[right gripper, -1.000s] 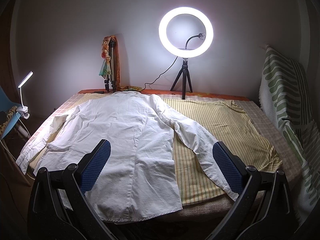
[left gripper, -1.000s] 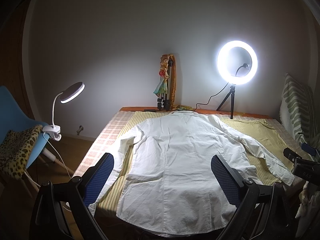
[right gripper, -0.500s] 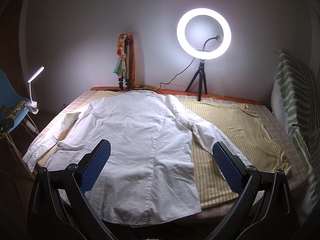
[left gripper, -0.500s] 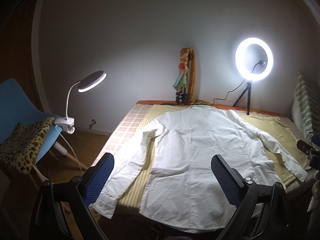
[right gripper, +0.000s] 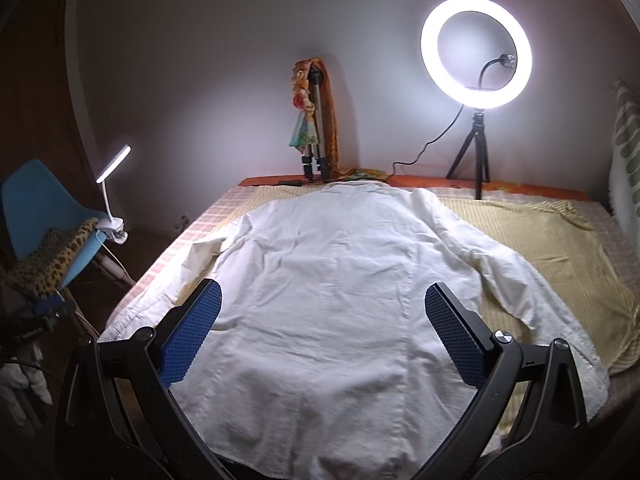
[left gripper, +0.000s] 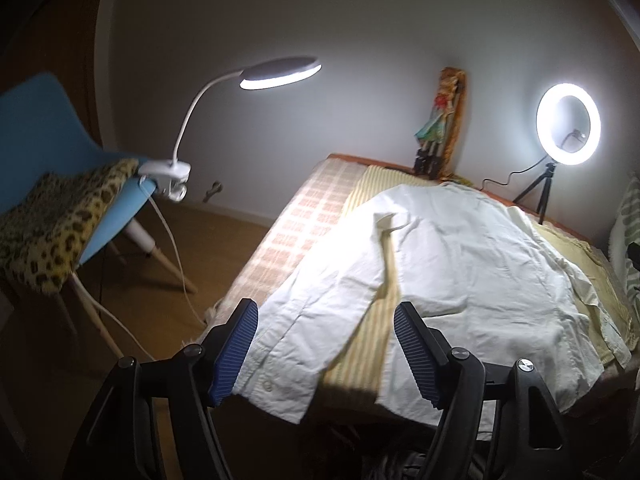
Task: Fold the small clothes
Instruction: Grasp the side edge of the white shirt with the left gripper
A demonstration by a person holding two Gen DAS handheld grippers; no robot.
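Note:
A white long-sleeved shirt (right gripper: pixel 336 280) lies flat, back up, on a yellow striped cloth (right gripper: pixel 560 240) on the table, collar toward the wall. Its left sleeve (left gripper: pixel 304 336) runs down to the table's near left corner, its right sleeve (right gripper: pixel 532 292) toward the right. My left gripper (left gripper: pixel 324 352) is open and empty, hovering just over the left sleeve's cuff end. My right gripper (right gripper: pixel 320 332) is open and empty, above the shirt's lower back near the hem.
A lit ring light on a tripod (right gripper: pixel 476 52) and a folded tripod with a scarf (right gripper: pixel 316 120) stand at the table's far edge. A blue chair (left gripper: pixel 52 152) with a leopard cloth and clip lamp (left gripper: pixel 276 72) stands left. A green striped cloth (right gripper: pixel 628 152) hangs right.
My left gripper has swung left and closed in on the left sleeve end, its jaws narrower than before. My right gripper has shifted left and nearer, over the middle of the shirt.

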